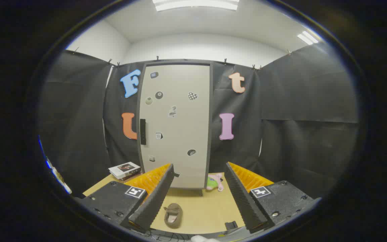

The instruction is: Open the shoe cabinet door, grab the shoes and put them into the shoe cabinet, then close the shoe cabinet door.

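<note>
Tongs spread wide, gripping nothing, hanging above the worktop and aimed straight at the shoe cabinet.

Cabinet door closed flush, so step one not yet done. Tall pale panel in a dark frame, dotted with little stickers. Dark vertical handle on one long edge, about mid-height, so hinges presumably on the opposite edge. Looks like the only sensible place to take hold: narrow, stiff, proud of the panel. Probably best to close the tongs across the bar and pull along an arc, not straight back. Door likely light but maybe held by a catch, so expect a small snap on release. Smooth face otherwise, nothing else to grip.

Shoe lying on the worktop between the fingers, close in, well short of the cabinet. Small brown slipper type, opening facing up, pale lining visible. Almost certainly light and soft, squashy under pressure, not fragile. Pinching one side wall at the opening seems the safest bet; squeezing across the whole thing would likely just flatten it and let it flop.

Also around: stack of books left of the cabinet base, a pink and green soft toy at its right foot. Neither in the way of the door swing, as far as can be judged.
</note>
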The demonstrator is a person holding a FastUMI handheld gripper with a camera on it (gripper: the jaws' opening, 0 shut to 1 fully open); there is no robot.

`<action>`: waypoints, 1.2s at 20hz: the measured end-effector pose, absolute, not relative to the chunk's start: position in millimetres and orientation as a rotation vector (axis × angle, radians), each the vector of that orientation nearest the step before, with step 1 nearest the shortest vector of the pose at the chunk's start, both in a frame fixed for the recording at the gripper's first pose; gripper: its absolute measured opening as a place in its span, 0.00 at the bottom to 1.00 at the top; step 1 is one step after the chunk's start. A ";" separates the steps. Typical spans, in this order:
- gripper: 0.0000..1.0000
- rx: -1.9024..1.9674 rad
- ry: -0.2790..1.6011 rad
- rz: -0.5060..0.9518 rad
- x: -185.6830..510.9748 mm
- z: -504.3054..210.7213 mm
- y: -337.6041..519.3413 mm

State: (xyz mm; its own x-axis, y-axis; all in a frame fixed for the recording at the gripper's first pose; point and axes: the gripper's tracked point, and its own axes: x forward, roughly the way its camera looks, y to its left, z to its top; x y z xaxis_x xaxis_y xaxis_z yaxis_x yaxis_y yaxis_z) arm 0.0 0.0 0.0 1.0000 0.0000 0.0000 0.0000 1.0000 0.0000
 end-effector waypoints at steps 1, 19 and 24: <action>0.99 0.003 0.000 0.004 -0.5 0.2 2.2; 0.99 0.035 0.022 0.000 44.7 2.4 54.2; 0.99 0.042 0.029 0.068 105.3 4.0 106.9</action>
State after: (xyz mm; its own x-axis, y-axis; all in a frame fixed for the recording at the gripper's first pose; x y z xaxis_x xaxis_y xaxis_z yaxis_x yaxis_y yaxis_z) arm 105.3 106.9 4.0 0.9973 0.0689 -0.0271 -0.0677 0.9968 0.0428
